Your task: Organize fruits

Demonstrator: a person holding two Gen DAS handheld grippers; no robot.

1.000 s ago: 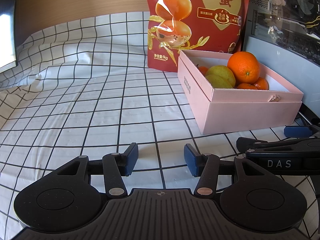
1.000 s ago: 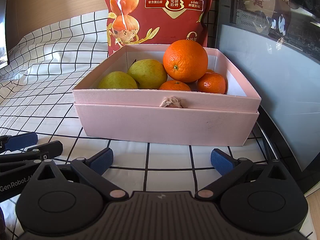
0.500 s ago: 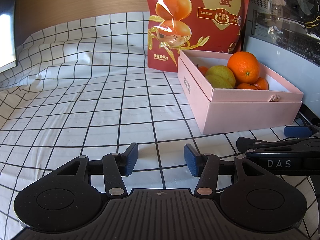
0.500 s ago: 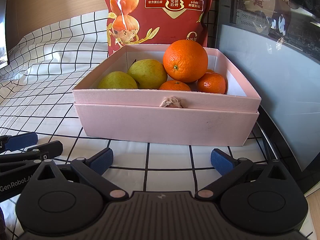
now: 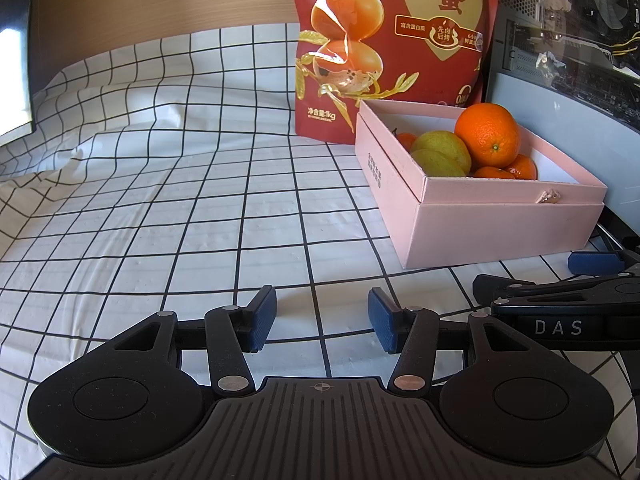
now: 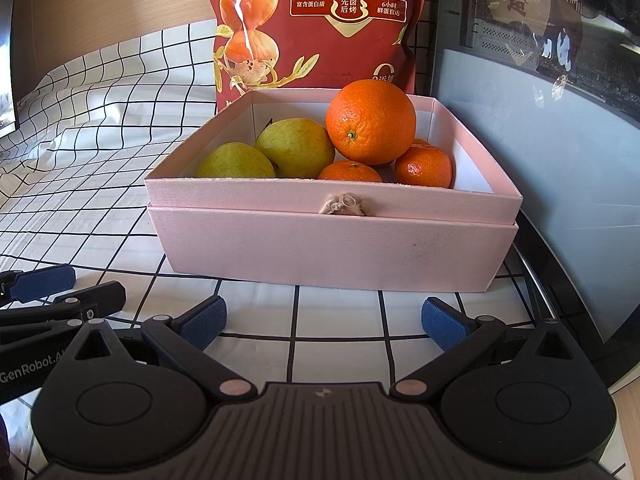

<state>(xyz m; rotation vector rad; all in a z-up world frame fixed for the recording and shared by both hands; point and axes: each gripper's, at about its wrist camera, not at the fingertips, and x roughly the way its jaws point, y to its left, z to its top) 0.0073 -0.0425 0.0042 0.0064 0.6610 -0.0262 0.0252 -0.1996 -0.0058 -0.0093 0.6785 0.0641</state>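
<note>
A pink box (image 6: 332,252) stands on the checked cloth and also shows in the left wrist view (image 5: 500,232). It holds two green pears (image 6: 296,146), a big orange (image 6: 370,120) (image 5: 486,134) on top and small mandarins (image 6: 424,166). My right gripper (image 6: 324,320) is open and empty, low over the cloth just in front of the box. My left gripper (image 5: 322,318) is open and empty, to the left of the box and beside the right gripper, whose fingers (image 5: 592,262) show at its right.
A tall red snack bag (image 6: 316,24) (image 5: 392,40) stands behind the box. A computer case with a glass side (image 6: 552,92) runs along the right. The checked cloth (image 5: 180,200) stretches to the left, wrinkled at the far edge near a dark screen (image 5: 16,48).
</note>
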